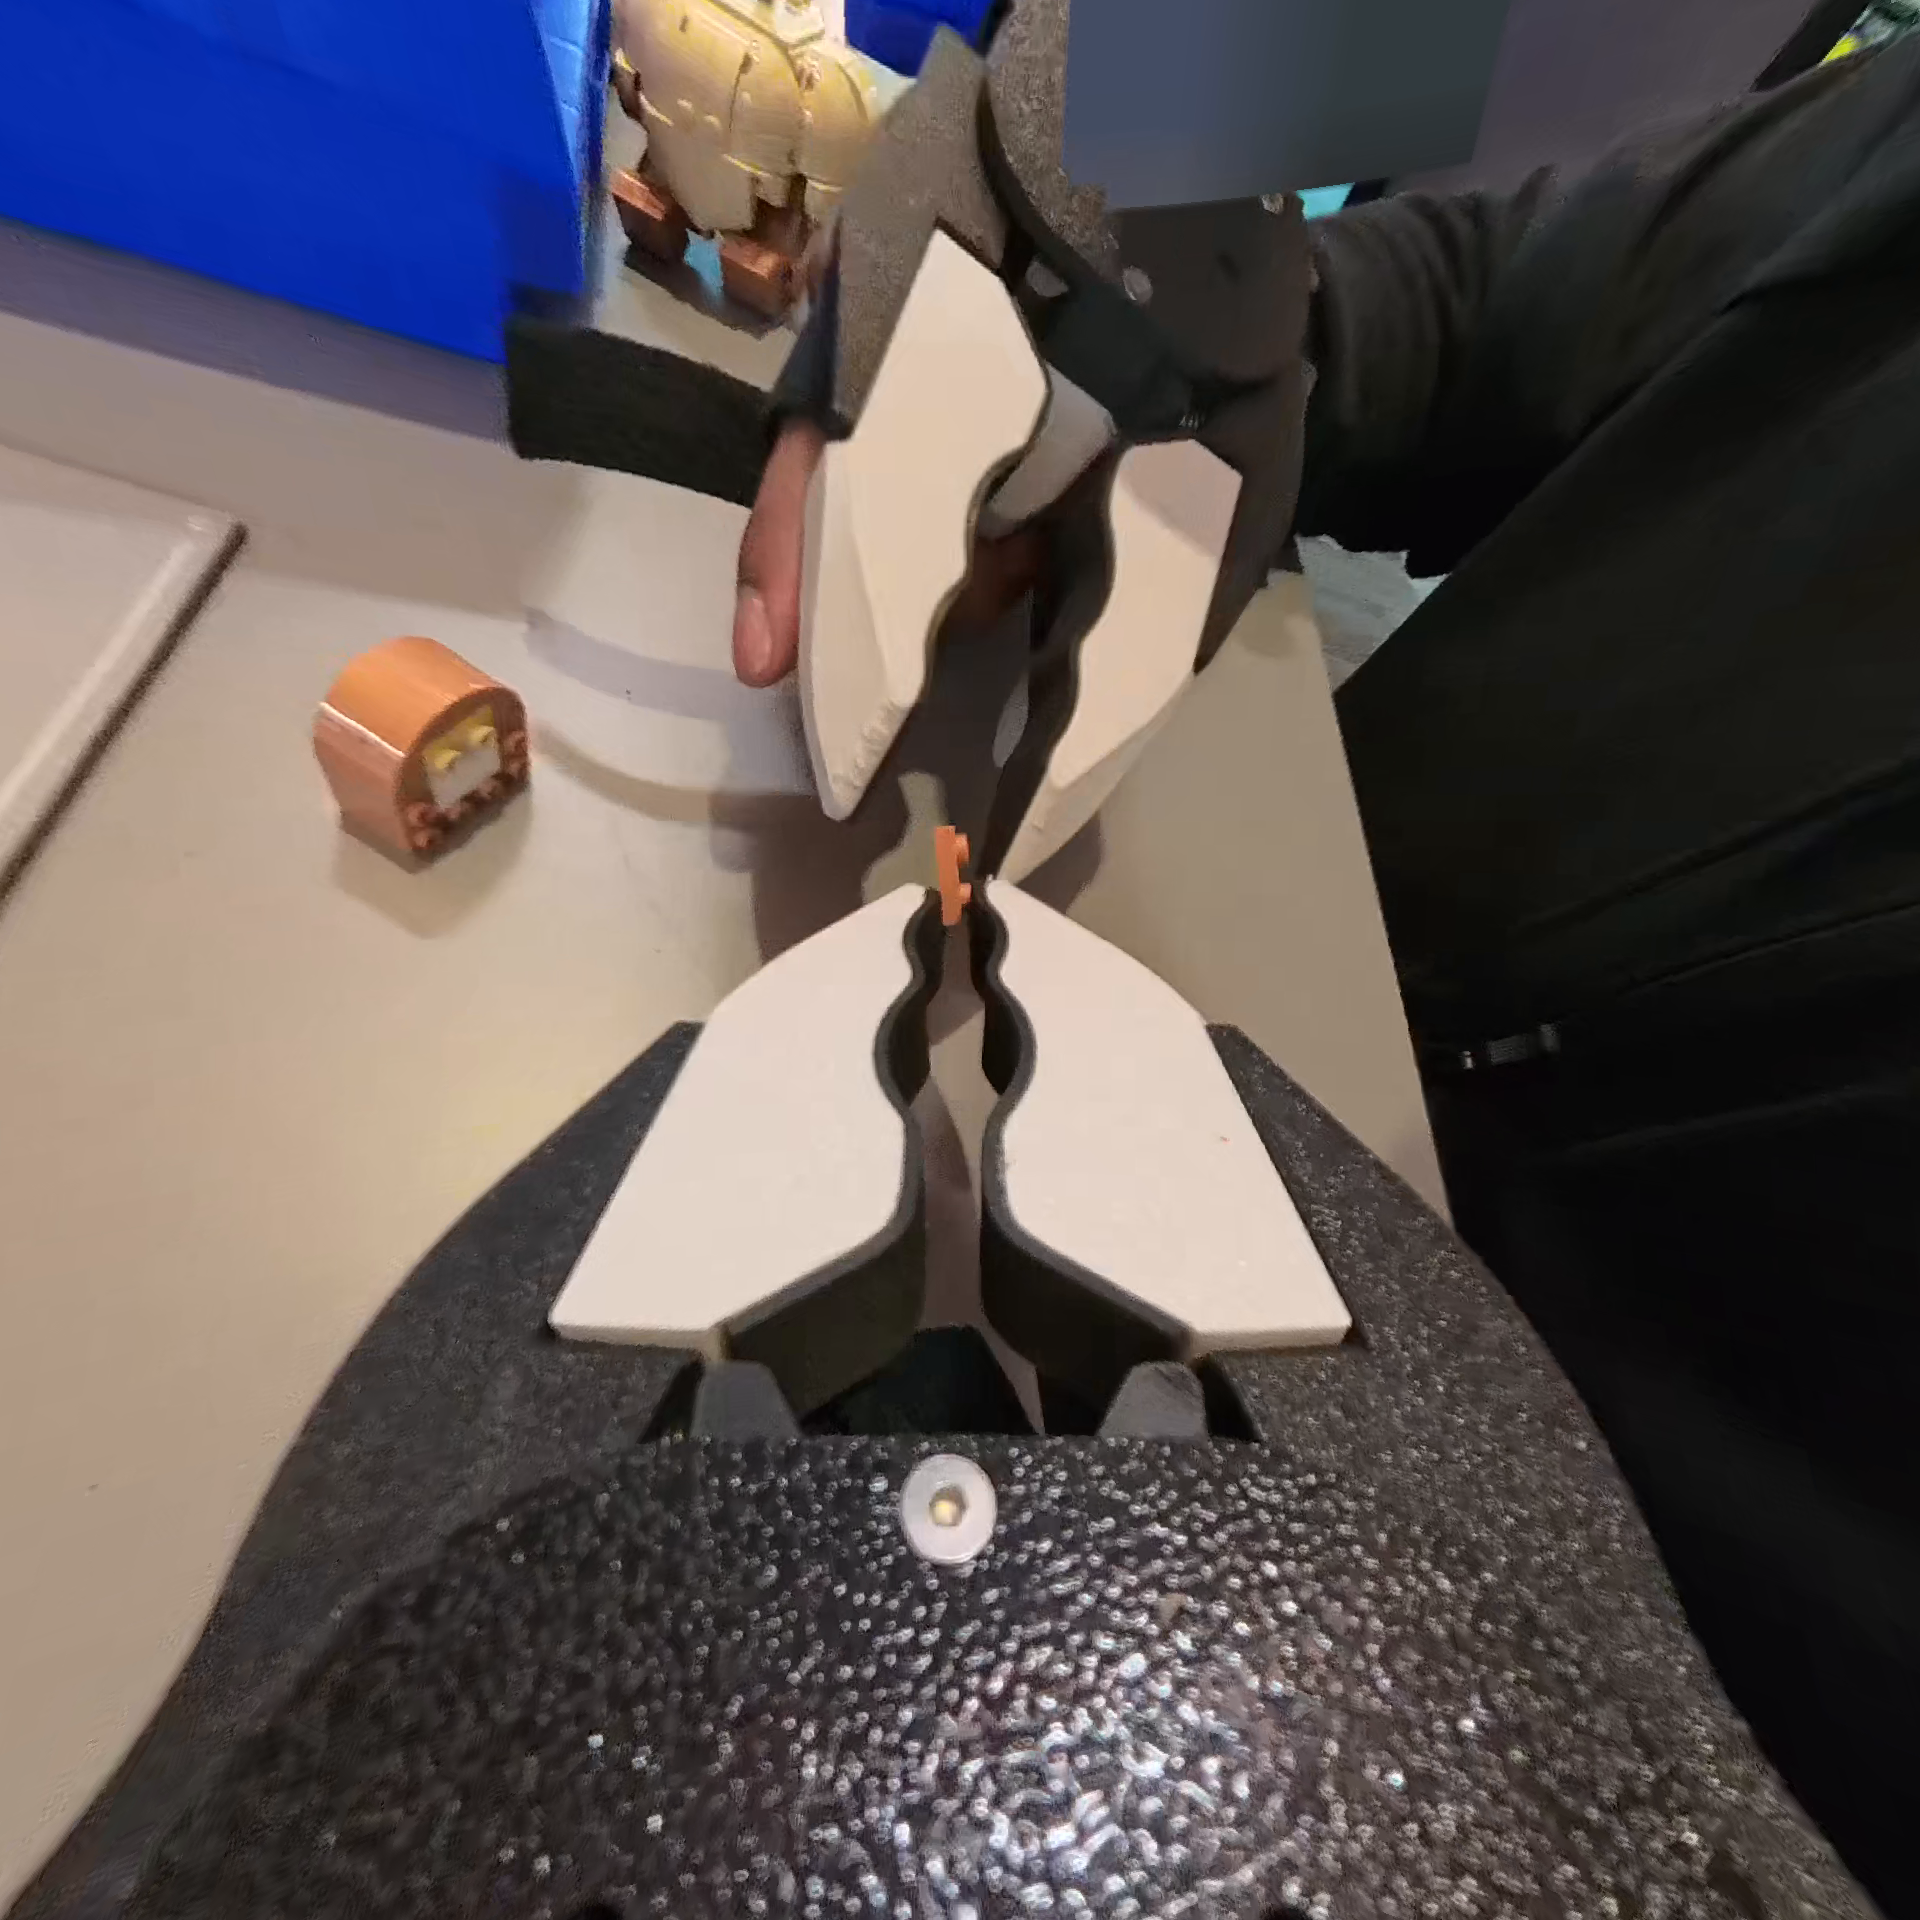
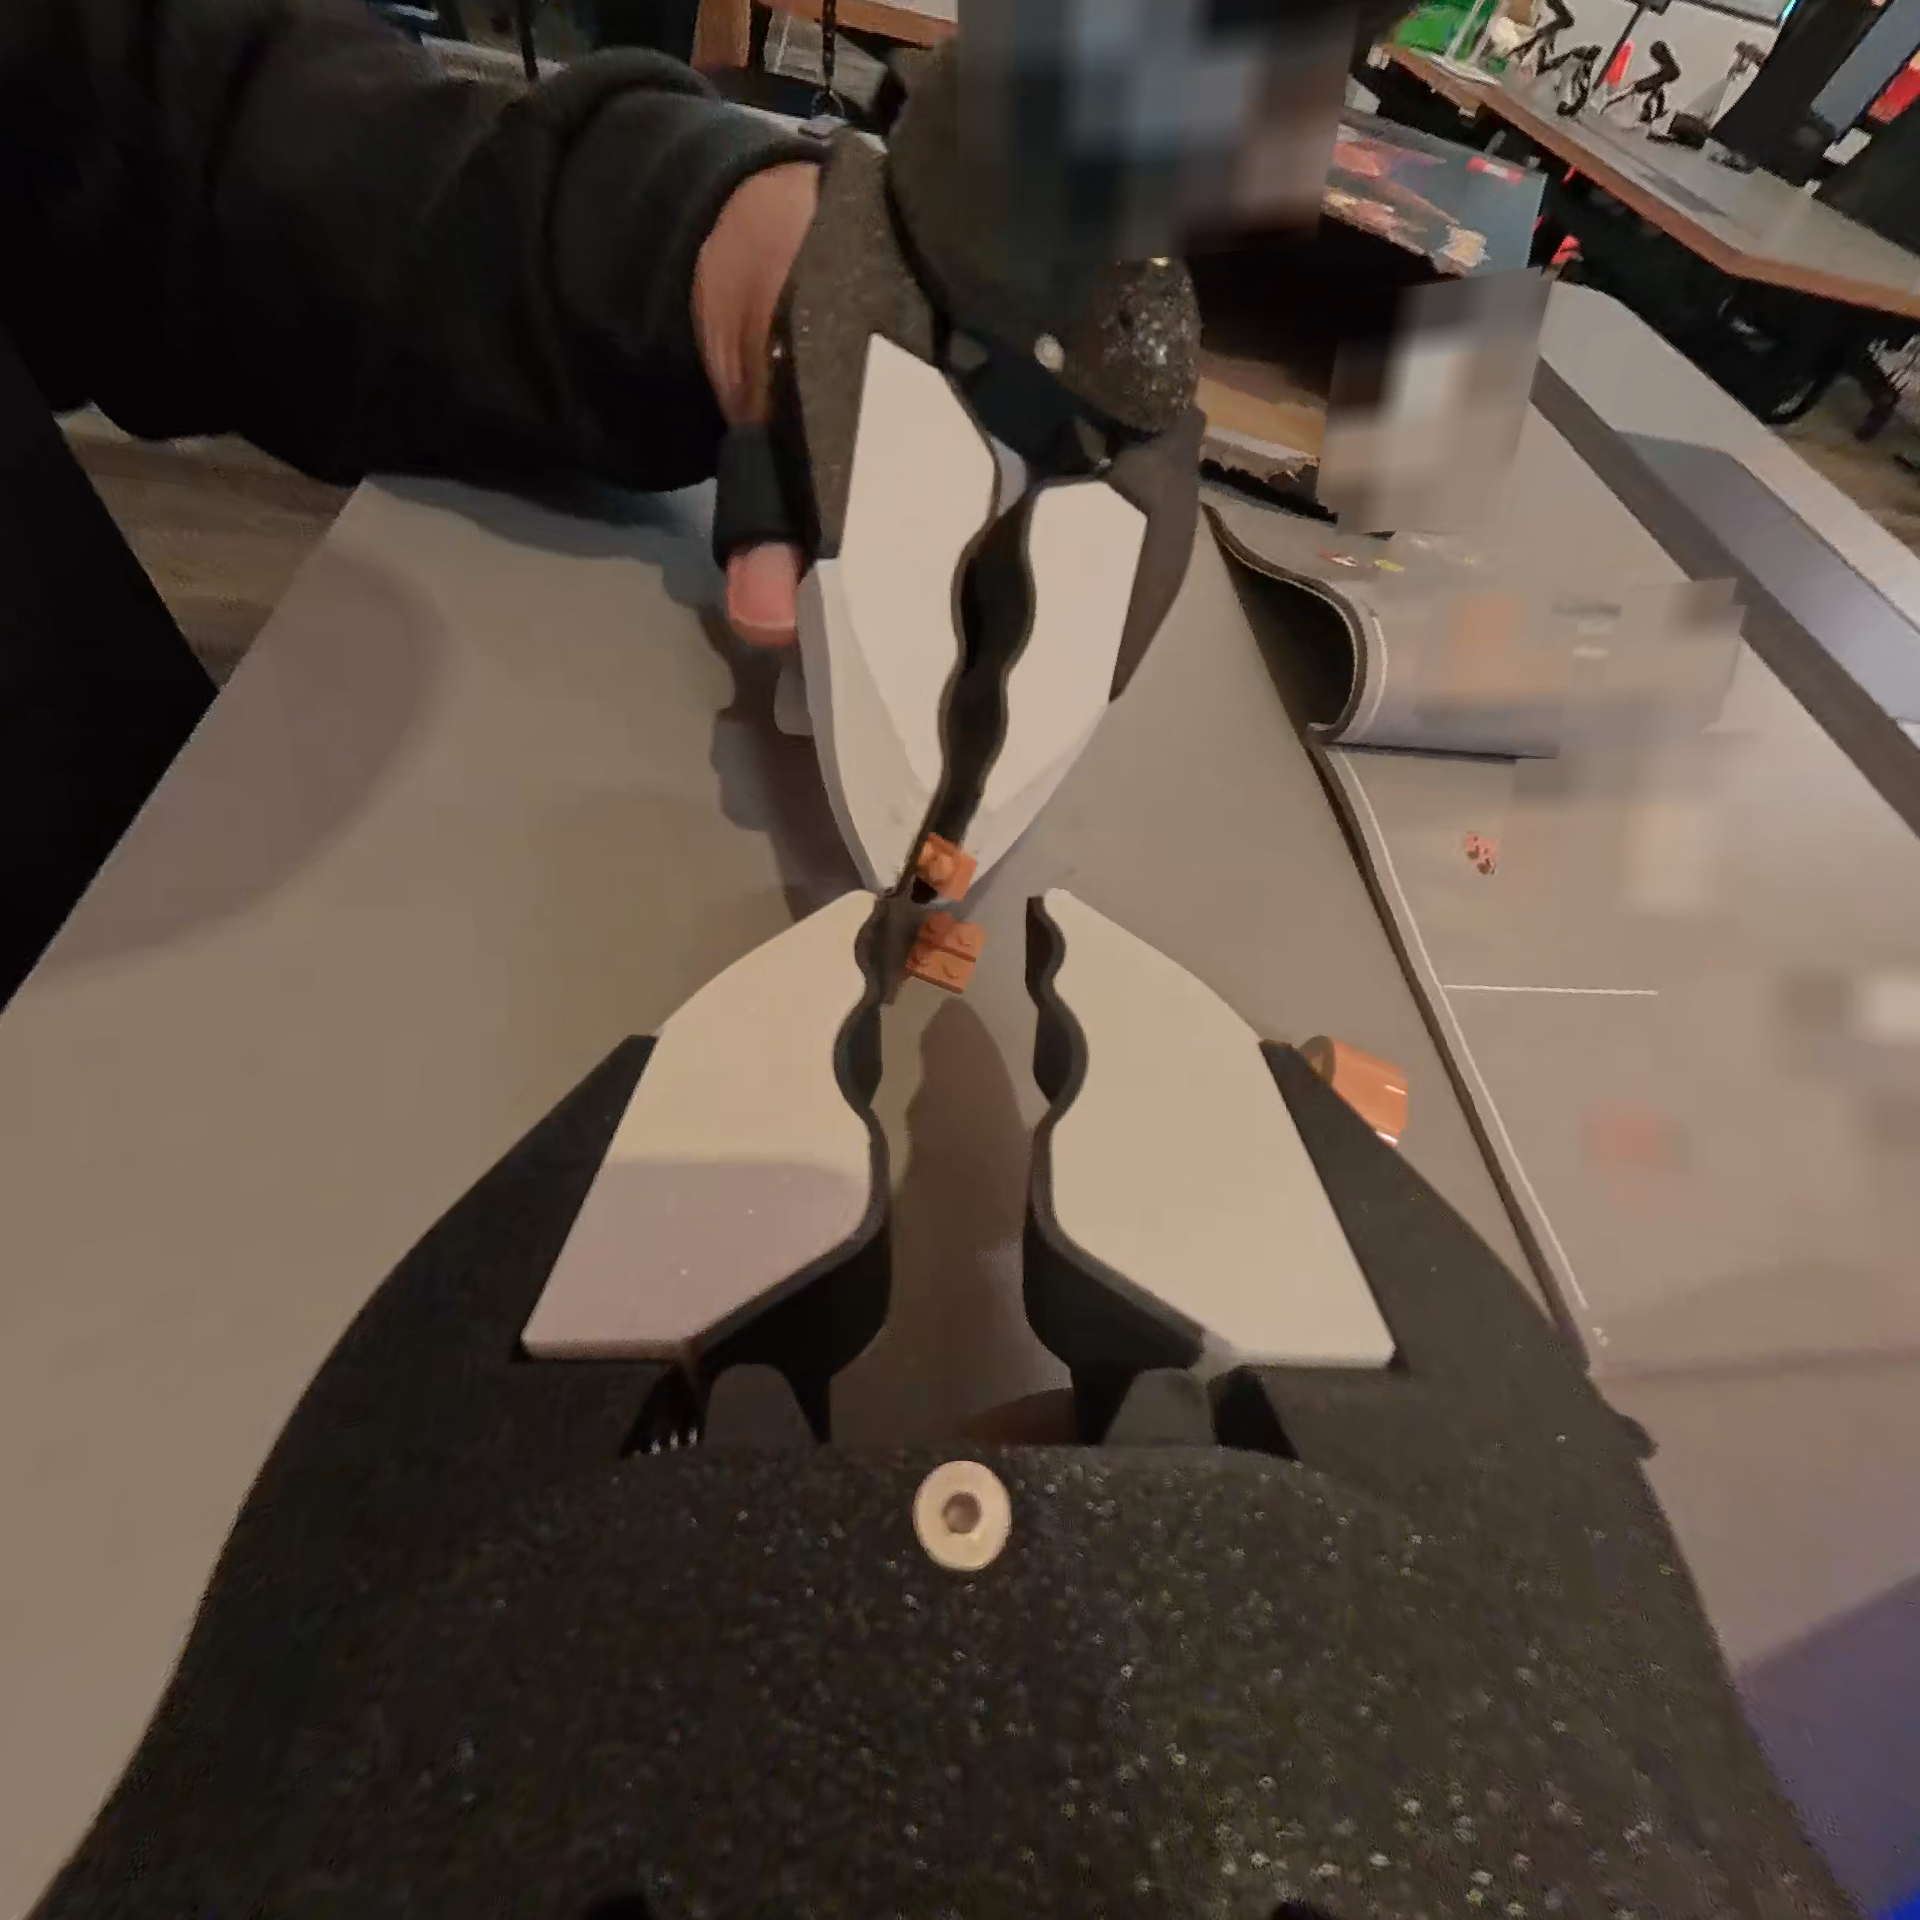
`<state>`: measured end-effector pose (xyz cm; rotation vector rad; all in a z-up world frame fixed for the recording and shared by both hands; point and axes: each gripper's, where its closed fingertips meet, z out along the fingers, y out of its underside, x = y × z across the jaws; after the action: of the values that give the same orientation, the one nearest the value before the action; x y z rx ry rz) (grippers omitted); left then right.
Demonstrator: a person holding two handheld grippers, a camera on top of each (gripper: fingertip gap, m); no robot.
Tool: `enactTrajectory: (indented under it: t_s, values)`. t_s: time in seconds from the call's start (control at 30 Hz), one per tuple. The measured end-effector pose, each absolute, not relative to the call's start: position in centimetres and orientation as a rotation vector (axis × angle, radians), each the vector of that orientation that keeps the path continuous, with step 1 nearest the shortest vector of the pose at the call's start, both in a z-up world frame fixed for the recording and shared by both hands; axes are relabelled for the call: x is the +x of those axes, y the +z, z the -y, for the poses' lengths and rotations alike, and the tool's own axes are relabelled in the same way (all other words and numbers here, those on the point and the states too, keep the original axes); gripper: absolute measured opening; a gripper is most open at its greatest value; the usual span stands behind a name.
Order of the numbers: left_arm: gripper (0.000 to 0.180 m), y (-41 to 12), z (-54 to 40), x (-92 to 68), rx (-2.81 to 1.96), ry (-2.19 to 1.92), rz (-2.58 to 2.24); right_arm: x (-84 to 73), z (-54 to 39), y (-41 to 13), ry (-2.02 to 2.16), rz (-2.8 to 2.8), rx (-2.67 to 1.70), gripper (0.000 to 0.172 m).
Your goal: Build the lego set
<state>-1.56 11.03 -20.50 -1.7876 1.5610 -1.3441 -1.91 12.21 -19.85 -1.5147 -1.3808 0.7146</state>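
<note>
The left gripper is seen almost closed, with a thin orange plate pinched edge-on between its fingertips. The plate is held above the grey table. The right gripper stands tip to tip with it, its jaws parted; the plate is seen against its left fingertip only, with clear space to the other finger. A copper rounded block lies on the table to the left, well apart. A tan model stands farther back, beside a blue bin.
</note>
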Motion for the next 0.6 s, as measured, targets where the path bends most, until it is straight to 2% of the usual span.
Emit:
enactTrajectory:
  t_s: [0.3,0.6]
  values:
    - [0.004,-21.0,-9.5,-2.1,-1.896,-1.569,-1.570,-2.1,-10.8,-20.0,0.606,1.522,-1.314,0.015]
    - [0.004,-21.3,-7.8,-2.3,-1.906,-1.626,-1.664,-2.7,-9.1,-20.6,0.558,1.642,-1.192,0.014]
